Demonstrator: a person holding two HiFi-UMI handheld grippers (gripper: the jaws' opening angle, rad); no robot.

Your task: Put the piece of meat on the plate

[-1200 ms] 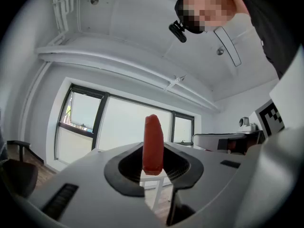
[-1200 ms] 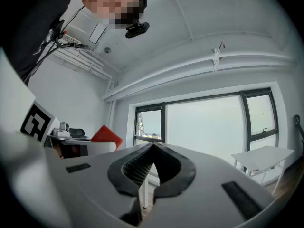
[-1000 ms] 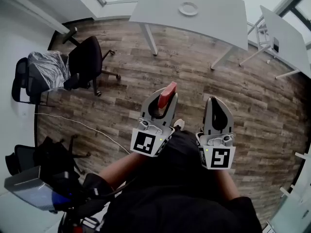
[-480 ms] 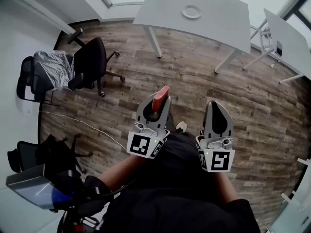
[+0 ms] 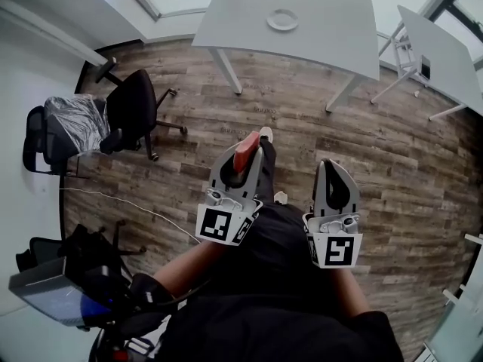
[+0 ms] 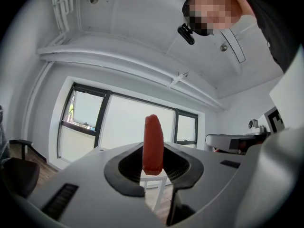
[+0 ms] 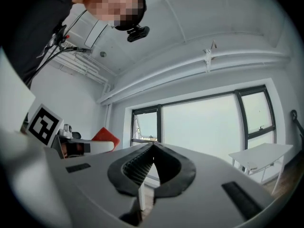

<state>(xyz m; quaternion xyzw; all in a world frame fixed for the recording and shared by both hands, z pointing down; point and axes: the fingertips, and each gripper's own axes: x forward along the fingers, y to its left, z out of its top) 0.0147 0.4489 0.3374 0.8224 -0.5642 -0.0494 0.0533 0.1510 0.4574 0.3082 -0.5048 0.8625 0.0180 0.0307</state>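
A red piece of meat [image 5: 245, 151] stands upright between the jaws of my left gripper [image 5: 248, 158], which is shut on it and held out level above the wooden floor. In the left gripper view the meat [image 6: 153, 144] sticks up from between the dark pads of my left gripper [image 6: 153, 156]. My right gripper [image 5: 330, 167] is held beside it, shut with nothing in it; in its own view the right gripper [image 7: 153, 151] has its ribbed pads meeting. A white plate [image 5: 282, 19] lies on the white table [image 5: 324, 29] far ahead.
Black office chairs [image 5: 132, 108] stand at the left, one covered in plastic [image 5: 75, 115]. A second white table [image 5: 445, 51] is at the right. A thin cable [image 5: 136, 202] runs over the floor. The person's shoe [image 5: 266, 134] is just ahead of the left gripper.
A leg and shoe have swung forward under the left gripper, and the room has shifted slightly in view. Both grippers keep the same pose, the left still gripping the meat.
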